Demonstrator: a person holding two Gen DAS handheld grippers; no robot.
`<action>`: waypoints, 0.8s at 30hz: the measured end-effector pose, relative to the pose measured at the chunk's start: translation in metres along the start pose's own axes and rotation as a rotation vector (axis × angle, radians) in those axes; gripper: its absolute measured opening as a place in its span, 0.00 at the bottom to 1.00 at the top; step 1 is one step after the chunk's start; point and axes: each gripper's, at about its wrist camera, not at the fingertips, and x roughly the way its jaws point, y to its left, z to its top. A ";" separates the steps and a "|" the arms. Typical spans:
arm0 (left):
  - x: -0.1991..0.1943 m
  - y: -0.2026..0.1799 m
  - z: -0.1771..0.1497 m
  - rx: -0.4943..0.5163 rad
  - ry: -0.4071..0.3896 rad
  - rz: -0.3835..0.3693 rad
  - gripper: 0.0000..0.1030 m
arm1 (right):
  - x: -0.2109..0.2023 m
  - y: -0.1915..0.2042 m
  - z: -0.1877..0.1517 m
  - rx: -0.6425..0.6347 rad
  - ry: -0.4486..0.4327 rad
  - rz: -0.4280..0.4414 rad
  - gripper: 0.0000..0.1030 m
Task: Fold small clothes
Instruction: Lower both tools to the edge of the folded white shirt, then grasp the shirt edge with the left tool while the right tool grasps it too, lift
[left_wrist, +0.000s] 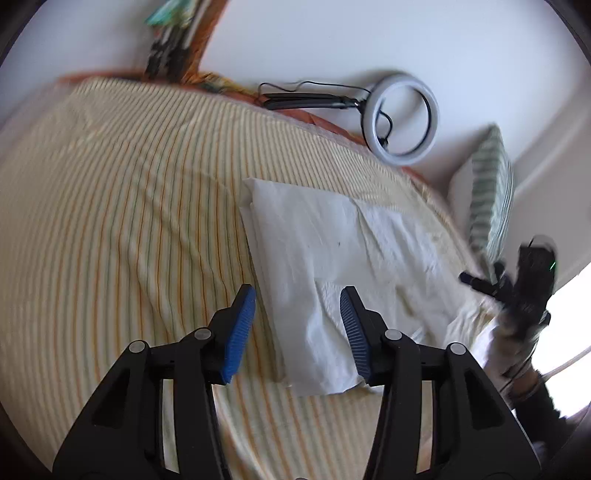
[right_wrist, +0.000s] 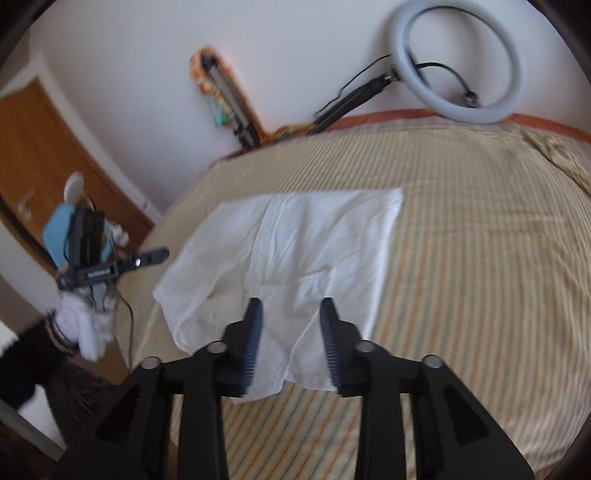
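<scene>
Only the right wrist view shows a wooden door (right_wrist: 55, 162) beyond the white garment (right_wrist: 295, 251).

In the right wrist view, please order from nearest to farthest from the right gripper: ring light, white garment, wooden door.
1. white garment, just under the right gripper fingers
2. wooden door, far left
3. ring light, top right, beyond the bed

A folded white shirt (right_wrist: 295, 254) is laid flat on the striped bedsheet (right_wrist: 480, 258). The right tool (right_wrist: 291, 314) is held above its near edge, jaws parted, nothing gripped. The left tool (right_wrist: 110, 262) is seen leftward in a white-gloved hand (right_wrist: 88, 325). A ring light (right_wrist: 458, 59) is seen behind the bed.
</scene>
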 end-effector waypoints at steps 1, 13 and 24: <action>0.001 0.005 0.003 -0.034 0.003 -0.006 0.48 | -0.001 -0.010 0.003 0.034 -0.009 -0.017 0.44; 0.032 0.039 0.004 -0.233 0.109 -0.092 0.49 | 0.035 -0.070 0.003 0.266 0.053 0.084 0.46; 0.054 0.038 0.012 -0.293 0.131 -0.152 0.48 | 0.062 -0.064 0.006 0.301 0.087 0.140 0.44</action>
